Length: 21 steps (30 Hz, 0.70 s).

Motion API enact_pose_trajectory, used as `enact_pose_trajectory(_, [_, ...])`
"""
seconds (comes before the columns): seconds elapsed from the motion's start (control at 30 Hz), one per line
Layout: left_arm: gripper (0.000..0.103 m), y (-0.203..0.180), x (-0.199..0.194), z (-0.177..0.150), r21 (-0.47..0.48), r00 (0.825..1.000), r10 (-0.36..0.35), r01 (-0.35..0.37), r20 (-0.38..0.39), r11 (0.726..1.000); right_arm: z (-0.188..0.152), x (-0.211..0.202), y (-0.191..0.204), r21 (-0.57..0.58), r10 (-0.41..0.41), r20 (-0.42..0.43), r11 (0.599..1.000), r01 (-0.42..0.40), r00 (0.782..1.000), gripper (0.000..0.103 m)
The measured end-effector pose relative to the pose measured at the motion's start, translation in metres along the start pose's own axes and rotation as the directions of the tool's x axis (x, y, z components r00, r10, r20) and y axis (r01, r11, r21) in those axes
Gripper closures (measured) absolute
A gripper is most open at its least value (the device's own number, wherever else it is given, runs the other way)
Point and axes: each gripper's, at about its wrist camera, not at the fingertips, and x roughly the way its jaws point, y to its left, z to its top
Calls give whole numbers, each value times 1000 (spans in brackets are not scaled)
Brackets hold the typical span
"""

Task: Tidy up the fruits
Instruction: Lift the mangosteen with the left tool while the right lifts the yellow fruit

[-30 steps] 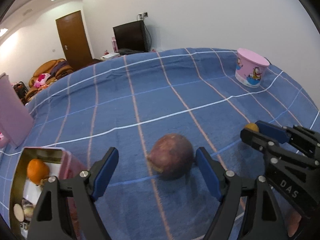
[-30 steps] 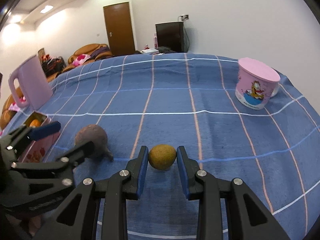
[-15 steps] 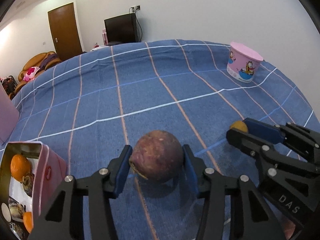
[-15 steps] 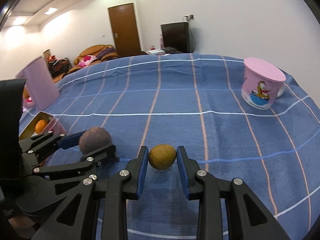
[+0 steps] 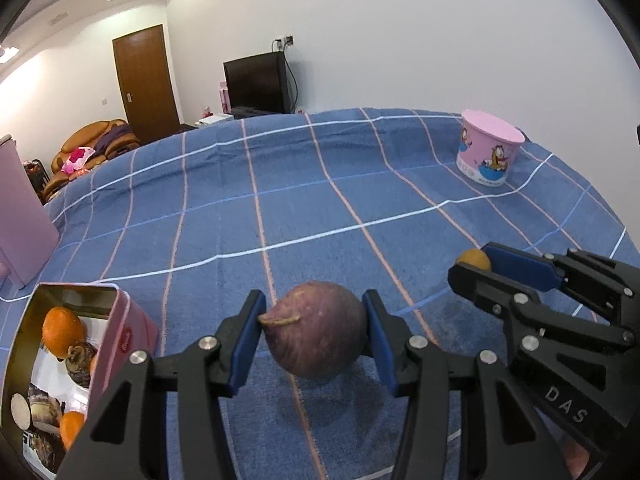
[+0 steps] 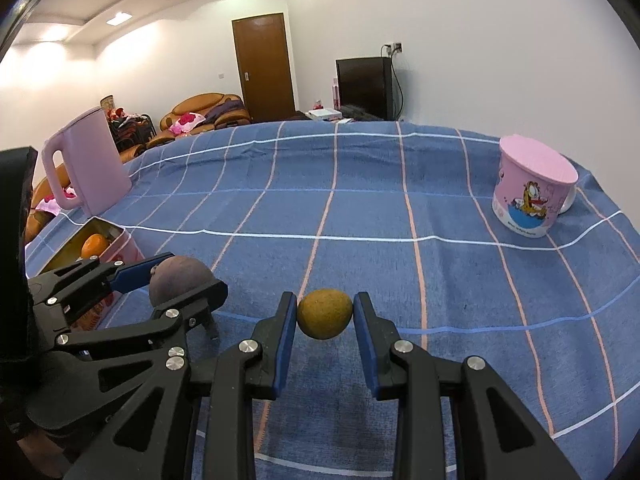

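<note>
Worktop cloth (image 5: 320, 208): woven fabric, matt blue, thin checked lines.
Purple fruit (image 5: 320, 332): dull skin, faintly streaked, dry woody stalk.
Yellow-brown fruit (image 6: 325, 313): matt, finely rough rind.
Left tool (image 5: 313, 340): matt black plastic frame, blue rubbery pads, bright metal screws.
Right tool (image 6: 325, 320): same finish.
Tin box (image 5: 116, 320): shiny metal inside, pink painted outside.
Pink tub (image 6: 532, 196): smooth, printed, slight sheen.
Pink jug (image 6: 88, 164): smooth matt plastic.

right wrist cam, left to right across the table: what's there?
pink jug → pink tin → left gripper shut on purple fruit → right gripper shut on yellow-brown fruit → cartoon cup
</note>
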Motion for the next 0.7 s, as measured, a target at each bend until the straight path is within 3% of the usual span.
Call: enact_pose_trajectory(0.7, [51,2,-19,-3,-9,994,52,-52,99,999,-1,-20,3,-18,1,105,1000,1,994,72])
